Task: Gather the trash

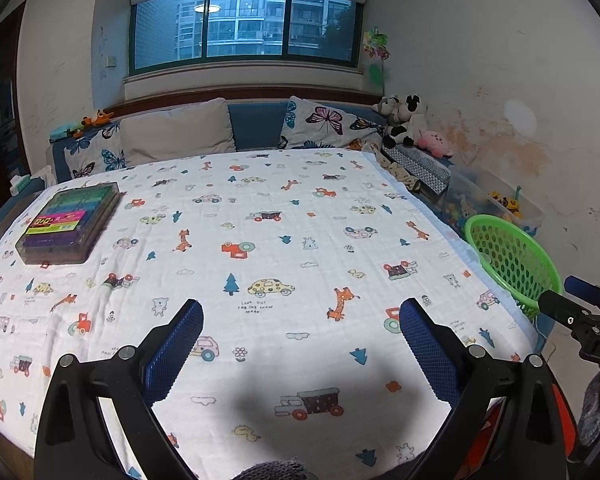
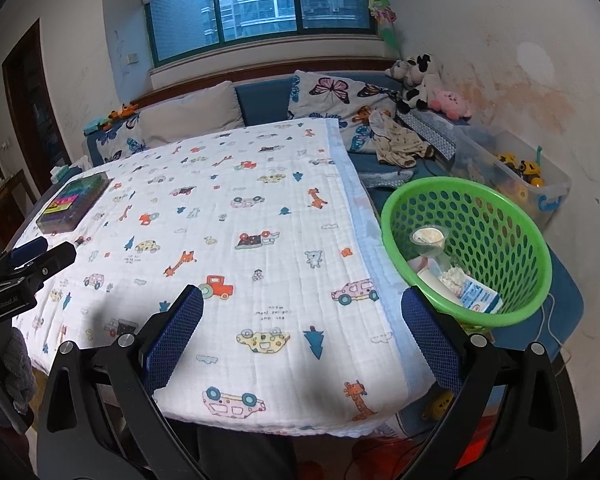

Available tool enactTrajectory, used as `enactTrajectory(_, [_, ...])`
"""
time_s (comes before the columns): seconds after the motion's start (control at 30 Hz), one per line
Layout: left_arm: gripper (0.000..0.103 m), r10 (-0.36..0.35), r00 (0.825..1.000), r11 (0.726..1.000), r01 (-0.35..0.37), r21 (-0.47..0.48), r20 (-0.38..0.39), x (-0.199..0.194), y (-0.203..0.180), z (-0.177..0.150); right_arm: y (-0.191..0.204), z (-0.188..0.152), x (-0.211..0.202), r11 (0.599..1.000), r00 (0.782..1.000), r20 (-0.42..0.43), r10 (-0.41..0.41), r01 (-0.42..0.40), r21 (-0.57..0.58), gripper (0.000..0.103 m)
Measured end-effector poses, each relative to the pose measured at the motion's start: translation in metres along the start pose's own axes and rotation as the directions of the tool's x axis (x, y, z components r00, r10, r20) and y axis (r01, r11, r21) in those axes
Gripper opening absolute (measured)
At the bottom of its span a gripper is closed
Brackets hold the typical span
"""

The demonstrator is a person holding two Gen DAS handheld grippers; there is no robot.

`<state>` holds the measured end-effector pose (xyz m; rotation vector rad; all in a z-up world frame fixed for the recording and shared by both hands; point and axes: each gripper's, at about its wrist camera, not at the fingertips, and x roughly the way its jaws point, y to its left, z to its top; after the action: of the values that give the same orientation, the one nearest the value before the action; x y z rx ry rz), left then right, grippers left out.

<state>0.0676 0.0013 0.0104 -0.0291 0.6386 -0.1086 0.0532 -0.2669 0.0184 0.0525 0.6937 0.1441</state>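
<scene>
Right wrist alone shows trash [image 2: 456,276] inside the basket [image 2: 512,216]; both fingers spread, empty.

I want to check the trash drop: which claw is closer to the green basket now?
Right. The right claw hovers open over the table's near right corner, with the green basket just beside its right finger. The left claw is open over the table's middle, farther left.
</scene>
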Motion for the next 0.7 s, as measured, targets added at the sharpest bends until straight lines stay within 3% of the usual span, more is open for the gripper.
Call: enactTrajectory(0.7, [0.095, 0.009, 1.0, 1.0, -0.009, 0.003, -0.002, -0.0023, 0.0032, -0.002, 0.0028, 0.0008, 0.0004, 1.0, 1.0, 0.0, 0.005, -0.005, -0.006, 0.099])
